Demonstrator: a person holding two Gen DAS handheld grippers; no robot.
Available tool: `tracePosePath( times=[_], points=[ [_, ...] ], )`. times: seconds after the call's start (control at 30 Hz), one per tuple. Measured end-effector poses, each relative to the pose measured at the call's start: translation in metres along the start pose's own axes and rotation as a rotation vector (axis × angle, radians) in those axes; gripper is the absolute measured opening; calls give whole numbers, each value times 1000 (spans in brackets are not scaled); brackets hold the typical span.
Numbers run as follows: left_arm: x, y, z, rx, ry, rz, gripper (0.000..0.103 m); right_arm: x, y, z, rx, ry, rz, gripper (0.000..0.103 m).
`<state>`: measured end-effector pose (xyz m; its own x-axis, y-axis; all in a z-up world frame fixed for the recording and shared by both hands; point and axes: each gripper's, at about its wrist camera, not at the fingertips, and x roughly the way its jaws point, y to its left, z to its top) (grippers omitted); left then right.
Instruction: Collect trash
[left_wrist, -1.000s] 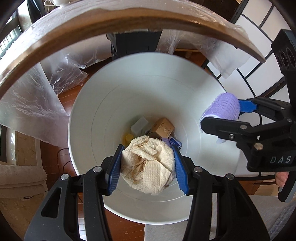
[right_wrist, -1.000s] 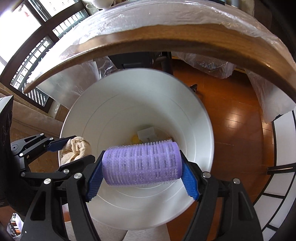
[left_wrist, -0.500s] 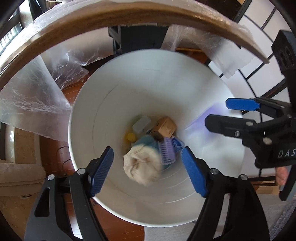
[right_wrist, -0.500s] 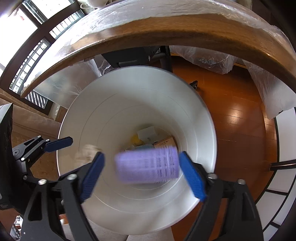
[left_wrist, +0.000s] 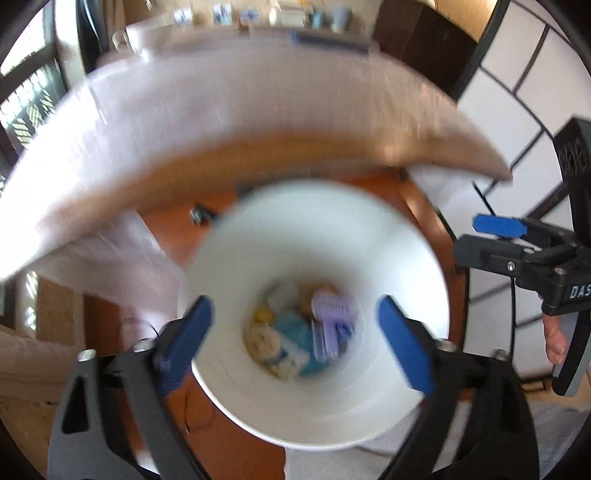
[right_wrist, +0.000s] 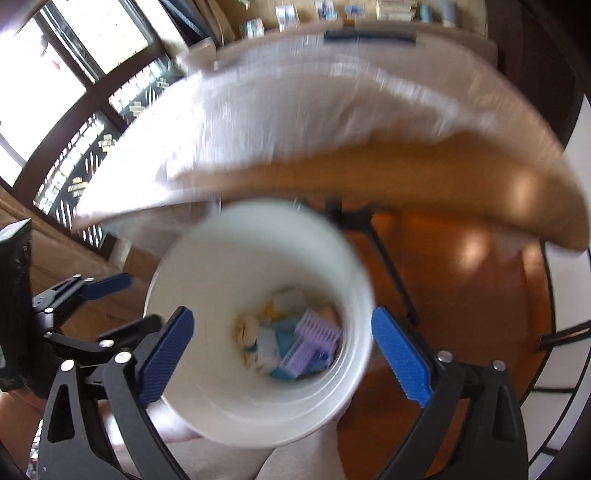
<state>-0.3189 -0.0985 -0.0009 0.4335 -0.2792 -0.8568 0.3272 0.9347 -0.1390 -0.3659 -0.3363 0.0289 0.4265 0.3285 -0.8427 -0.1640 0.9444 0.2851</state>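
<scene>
Seen from the left wrist, the left gripper (left_wrist: 295, 336) hangs over the white bin (left_wrist: 236, 266) with its blue pads spread wide and nothing between them. Down at the bottom of the bin lies the trash — a purple hair roller (left_wrist: 334, 306), a crumpled cream paper towel (left_wrist: 262, 339), a blue scrap (left_wrist: 295, 332) and a small yellow piece (left_wrist: 263, 315), all blurred and heaped together. Off to the right edge the right gripper (left_wrist: 498, 226) shows side-on, one blue pad visible, beside the bin's rim and outside it. Above the bin curves the wooden tabletop (left_wrist: 295, 155), covered with a clear plastic sheet (left_wrist: 221, 96).

From the right wrist, the right gripper (right_wrist: 282, 354) is likewise wide open and empty, its blue fingers (right_wrist: 400, 358) straddling the bin (right_wrist: 221, 258) from above. The hair roller (right_wrist: 319, 330) rests among the litter at the bottom, touching the blue scrap (right_wrist: 286, 334), with the paper towel (right_wrist: 248, 328) just to the left. At the left edge the left gripper (right_wrist: 107, 286) reaches toward the bin's rim — its opening cannot be judged here. The tabletop (right_wrist: 406, 173) arcs overhead, and wooden floor (right_wrist: 461, 295) lies right of the bin.
</scene>
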Motion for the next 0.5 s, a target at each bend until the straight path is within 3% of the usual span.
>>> tracePosePath(
  times=[0.1,0.23,0.37,0.5],
  points=[
    [-23,6,35,-14,-121,65,100,-16,-13,31,18,-78,-4,98],
    [-28,26,81,-50,-211,152,100,-25,-36,88,1,-178,-73,98],
    [-14,57,130,-113,-236,236,100,-17,-67,144,-11,-237,-143,98],
    [8,91,161,-162,-211,272,100,10,-94,193,-21,-245,-225,98]
  ],
)
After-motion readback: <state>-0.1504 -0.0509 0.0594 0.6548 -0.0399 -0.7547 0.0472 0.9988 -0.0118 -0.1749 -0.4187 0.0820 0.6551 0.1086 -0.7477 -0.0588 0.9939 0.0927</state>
